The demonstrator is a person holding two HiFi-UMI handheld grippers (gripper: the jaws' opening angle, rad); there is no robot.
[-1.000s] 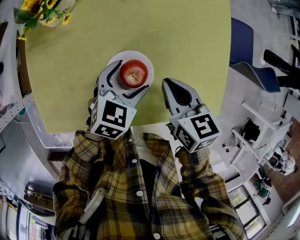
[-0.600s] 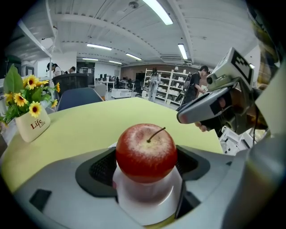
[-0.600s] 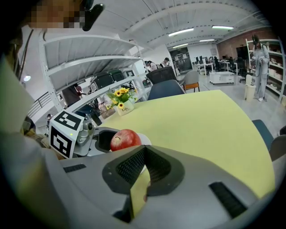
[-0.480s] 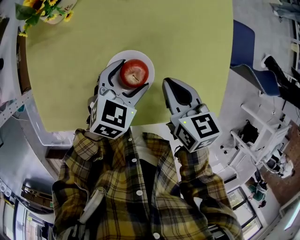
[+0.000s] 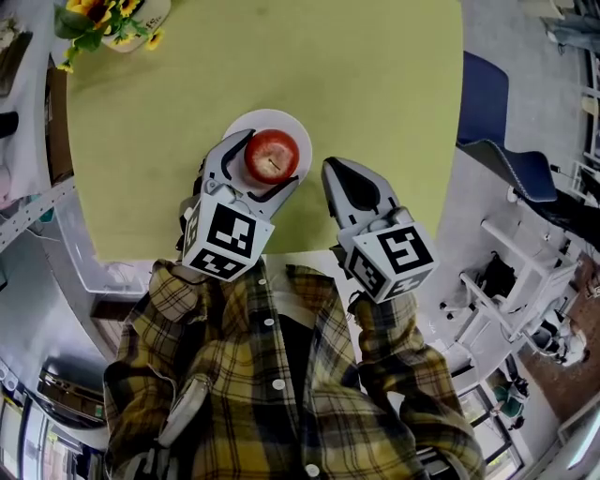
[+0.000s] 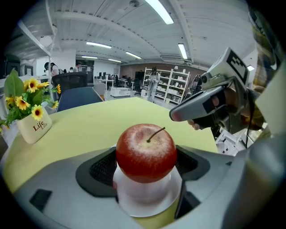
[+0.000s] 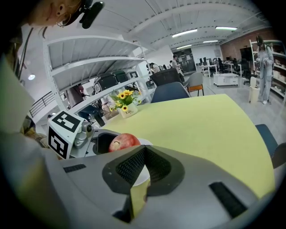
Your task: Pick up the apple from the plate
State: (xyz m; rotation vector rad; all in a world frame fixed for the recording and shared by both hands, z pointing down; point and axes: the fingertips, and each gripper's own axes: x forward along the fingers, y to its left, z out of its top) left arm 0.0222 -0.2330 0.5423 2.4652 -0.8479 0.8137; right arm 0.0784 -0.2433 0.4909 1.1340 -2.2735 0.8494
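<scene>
A red apple [image 5: 272,156] [image 6: 146,153] sits over a small white plate [image 5: 246,124] [image 6: 147,203] on the yellow-green table [image 5: 366,75]. My left gripper [image 5: 272,155] [image 6: 146,150] has one jaw on each side of the apple, and the dark pads press on its flanks. I cannot tell whether the apple still rests on the plate. My right gripper [image 5: 330,167] [image 7: 144,150] hovers just right of the plate, its jaws shut with nothing between them. In the right gripper view the apple [image 7: 124,142] shows to the left, behind the jaws.
A white pot of sunflowers [image 5: 112,23] [image 6: 33,127] stands at the table's far left corner. A blue chair [image 5: 497,122] is off the table's right side. The table's near edge runs just under both grippers, close to the person's plaid shirt [image 5: 281,375].
The left jaws have drawn in a little against the apple's sides. Both grippers have stayed in place; the view has shifted slightly.
</scene>
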